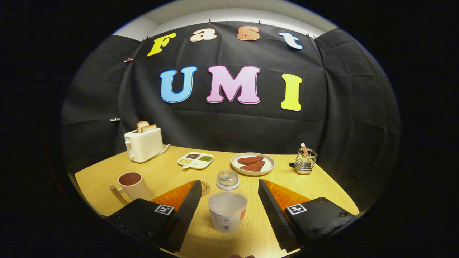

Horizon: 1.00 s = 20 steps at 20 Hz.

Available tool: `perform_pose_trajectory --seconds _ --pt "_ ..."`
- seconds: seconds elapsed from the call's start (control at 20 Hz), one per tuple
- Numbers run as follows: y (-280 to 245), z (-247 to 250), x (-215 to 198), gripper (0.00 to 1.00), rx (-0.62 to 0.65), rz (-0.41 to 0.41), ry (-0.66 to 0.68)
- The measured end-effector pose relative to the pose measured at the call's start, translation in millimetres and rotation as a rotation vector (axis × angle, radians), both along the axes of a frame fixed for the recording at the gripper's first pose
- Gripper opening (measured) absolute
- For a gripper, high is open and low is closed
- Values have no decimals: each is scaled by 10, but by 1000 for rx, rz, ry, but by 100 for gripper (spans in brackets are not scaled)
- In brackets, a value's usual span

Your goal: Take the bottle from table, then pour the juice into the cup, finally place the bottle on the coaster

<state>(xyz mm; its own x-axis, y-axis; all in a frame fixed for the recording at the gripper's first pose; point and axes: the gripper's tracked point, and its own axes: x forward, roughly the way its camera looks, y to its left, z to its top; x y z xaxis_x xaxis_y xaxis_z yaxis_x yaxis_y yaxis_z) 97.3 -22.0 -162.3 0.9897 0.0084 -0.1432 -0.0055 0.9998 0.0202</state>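
The gripper (228,193) is spread wide, and the clear bottle (227,204) stands upright on the wooden table (322,186) in the gap between its fingers, touched by neither. Its neck has no cap. Just past the left finger the coaster (205,187) peeks out, and further left stands a cup (133,185) with a dark inside. Well beyond sit a toaster (144,144), a sectioned dish (195,160), a plate (253,164) and a wire holder (305,161).

The coaster (205,187), at about ten o'clock from the bottle (227,202), was half hidden behind the left finger of the gripper (228,190). The bottle's label was too small to read. The cup (133,185) lost its base behind that finger.
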Motion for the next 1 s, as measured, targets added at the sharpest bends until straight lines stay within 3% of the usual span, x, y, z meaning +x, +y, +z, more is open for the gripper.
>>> perform_pose_trajectory --seconds 0.5,1.0 --pt "32 -441 99 98 32 13 60" --pt "83 -526 231 97 22 50 57"
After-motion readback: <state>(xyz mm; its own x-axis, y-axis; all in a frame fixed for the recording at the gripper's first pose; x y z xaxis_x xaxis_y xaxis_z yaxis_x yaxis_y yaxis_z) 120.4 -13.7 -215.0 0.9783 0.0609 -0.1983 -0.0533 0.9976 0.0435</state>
